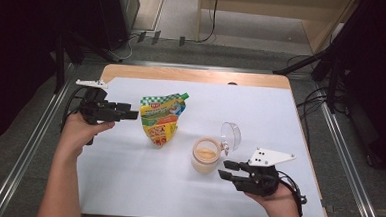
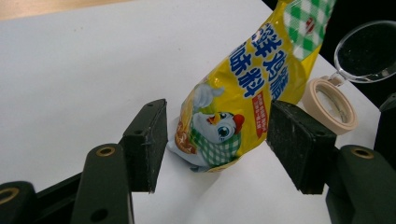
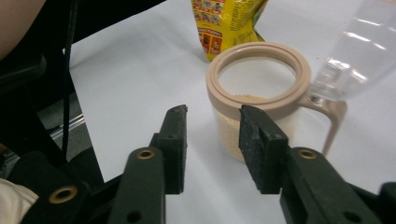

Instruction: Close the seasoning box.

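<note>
Likely the yellow seasoning pouch [image 2: 243, 93] is soft and slippery (best pinched mid-body), now lying between the left gripper's [image 2: 217, 140] open jaws; the right gripper [image 3: 212, 140] gapes empty.

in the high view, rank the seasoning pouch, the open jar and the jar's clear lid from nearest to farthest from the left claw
1. Seasoning pouch, just right of the left claw.
2. Open jar, farther right and nearer the person.
3. Clear lid, hinged up on the jar's far right side.
</note>
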`<action>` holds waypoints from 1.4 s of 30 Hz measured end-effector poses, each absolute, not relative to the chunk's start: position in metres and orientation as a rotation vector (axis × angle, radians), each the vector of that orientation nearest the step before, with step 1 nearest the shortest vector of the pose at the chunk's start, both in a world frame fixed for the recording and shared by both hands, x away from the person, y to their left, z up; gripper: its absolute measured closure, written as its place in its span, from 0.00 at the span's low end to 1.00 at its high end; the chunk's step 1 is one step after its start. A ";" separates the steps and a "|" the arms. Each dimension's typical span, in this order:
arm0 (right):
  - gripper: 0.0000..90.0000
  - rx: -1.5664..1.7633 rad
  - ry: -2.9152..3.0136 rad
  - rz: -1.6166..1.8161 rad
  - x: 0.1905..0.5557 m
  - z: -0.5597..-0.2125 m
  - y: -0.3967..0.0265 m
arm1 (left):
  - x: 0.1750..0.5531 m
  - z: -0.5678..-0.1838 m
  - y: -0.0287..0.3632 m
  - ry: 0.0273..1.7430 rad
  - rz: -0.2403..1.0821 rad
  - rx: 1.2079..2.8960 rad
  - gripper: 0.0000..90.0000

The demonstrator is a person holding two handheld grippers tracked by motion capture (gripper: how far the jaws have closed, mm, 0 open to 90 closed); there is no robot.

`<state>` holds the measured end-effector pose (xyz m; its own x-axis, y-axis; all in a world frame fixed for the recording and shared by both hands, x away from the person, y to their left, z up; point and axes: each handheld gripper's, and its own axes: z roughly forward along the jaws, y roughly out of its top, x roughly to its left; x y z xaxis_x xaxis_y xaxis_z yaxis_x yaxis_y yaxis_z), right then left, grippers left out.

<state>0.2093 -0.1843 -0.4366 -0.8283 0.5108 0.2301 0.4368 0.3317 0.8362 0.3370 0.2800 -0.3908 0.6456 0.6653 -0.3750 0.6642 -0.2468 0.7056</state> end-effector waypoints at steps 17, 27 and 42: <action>0.99 1.022 2.414 1.480 0.225 -0.438 -0.217 | 0.345 -0.406 0.274 1.073 -0.016 1.975 0.43; 1.00 1.119 2.384 1.477 0.253 -0.441 -0.214 | 0.345 -0.408 0.269 1.057 -0.014 1.990 0.43; 1.00 1.155 2.385 1.448 0.293 -0.445 -0.205 | 0.345 -0.408 0.267 1.046 -0.013 1.986 0.43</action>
<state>0.2932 -0.2048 -0.4447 -0.7013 0.6600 0.2693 0.5436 0.2508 0.8010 0.3446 0.2670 -0.4082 0.6474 0.6651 -0.3721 0.6740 -0.2717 0.6869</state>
